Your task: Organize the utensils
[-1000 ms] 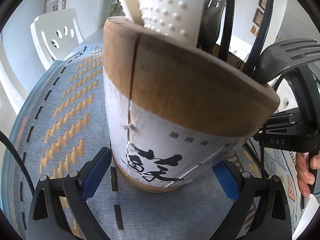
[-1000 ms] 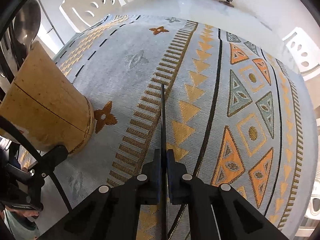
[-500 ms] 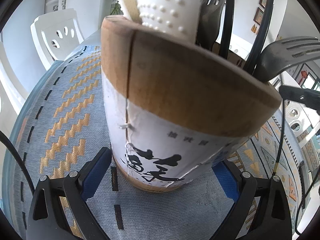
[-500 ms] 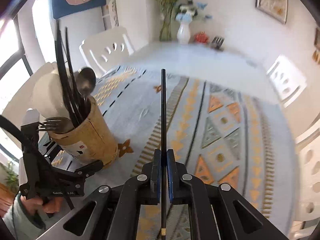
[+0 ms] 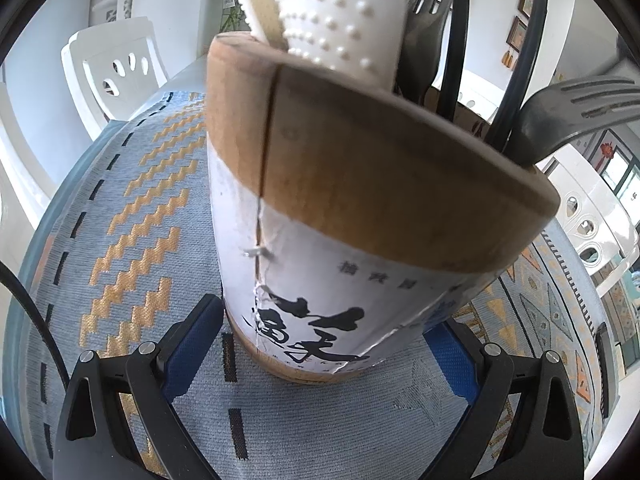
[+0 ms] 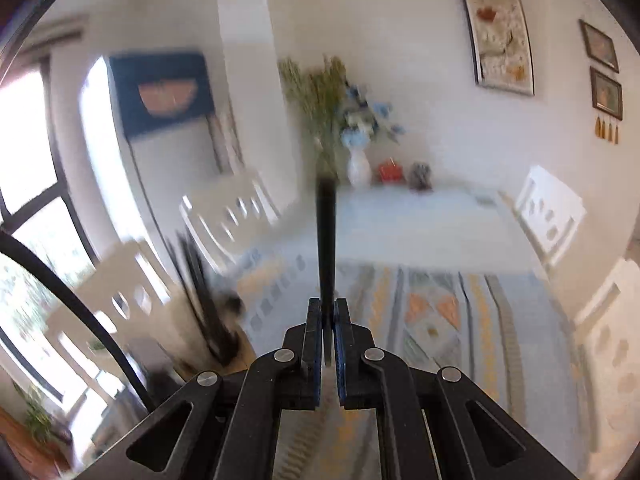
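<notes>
Left tongs (image 5: 320, 356) clamped the wooden holder (image 5: 360, 208), forks (image 5: 576, 108) inside; right tongs (image 6: 328, 320) pinched a black utensil (image 6: 326, 240).

We see bright daylight from the windows (image 6: 28, 168) at left; our right wrist view is motion-blurred, both fisheye-warped.
</notes>
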Motion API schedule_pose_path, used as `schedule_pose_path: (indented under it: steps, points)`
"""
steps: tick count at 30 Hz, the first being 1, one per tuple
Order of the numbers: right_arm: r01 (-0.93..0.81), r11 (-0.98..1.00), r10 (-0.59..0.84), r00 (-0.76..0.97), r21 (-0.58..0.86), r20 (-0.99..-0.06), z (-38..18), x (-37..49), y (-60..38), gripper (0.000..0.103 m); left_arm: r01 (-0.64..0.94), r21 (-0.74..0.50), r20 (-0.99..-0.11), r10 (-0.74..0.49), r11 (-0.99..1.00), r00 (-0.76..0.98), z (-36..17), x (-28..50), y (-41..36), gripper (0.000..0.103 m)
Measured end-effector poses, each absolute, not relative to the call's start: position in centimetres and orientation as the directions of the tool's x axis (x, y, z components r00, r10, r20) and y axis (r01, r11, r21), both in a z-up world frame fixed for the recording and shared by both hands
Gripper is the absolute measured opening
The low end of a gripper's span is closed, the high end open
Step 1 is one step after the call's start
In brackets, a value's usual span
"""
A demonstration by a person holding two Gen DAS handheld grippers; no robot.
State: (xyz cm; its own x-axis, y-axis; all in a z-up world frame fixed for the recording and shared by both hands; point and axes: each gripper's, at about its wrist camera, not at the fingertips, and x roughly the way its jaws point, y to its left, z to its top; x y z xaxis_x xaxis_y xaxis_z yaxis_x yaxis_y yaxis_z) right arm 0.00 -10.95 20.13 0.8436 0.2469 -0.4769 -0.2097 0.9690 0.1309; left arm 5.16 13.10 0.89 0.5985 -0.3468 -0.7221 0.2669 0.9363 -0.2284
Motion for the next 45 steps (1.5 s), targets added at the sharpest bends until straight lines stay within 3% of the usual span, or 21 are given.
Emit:
schedule_pose_path:
  steps: [5, 10, 22, 35, 45]
  points:
    - [-0.260, 0.945, 0.314, 0.886, 0.197, -0.341, 23.9, -0.6, -9.9, 0.005, 0.267, -0.234, -0.722, -0.351, 0.935, 0.597, 0.8, 5.2, 13.6, 0.098]
    - [-0.329, 0.913, 0.390, 0.875, 0.240, -0.286, 27.0, -1.1, -8.4, 0.005, 0.267, -0.240, -0.723, -0.355, 0.933, 0.593, 0.8, 5.4, 13.7, 0.098]
    - [-0.430, 0.876, 0.481, 0.815, 0.220, -0.323, 29.5, 0.0, -2.3, 0.005, 0.274, -0.312, -0.711, -0.415, 0.910, 0.568, 0.7, 6.2, 15.4, 0.098]
    - [-0.420, 0.899, 0.432, 0.805, 0.122, -0.406, 25.2, 2.0, 0.7, 0.005, 0.278, -0.358, -0.693, -0.454, 0.891, 0.561, 0.4, 6.1, 17.1, 0.098]
    - [-0.411, 0.911, 0.388, 0.828, 0.032, -0.405, 24.2, 1.6, 2.1, 0.005, 0.279, -0.355, -0.692, -0.452, 0.892, 0.563, 0.4, 6.1, 17.4, 0.098]
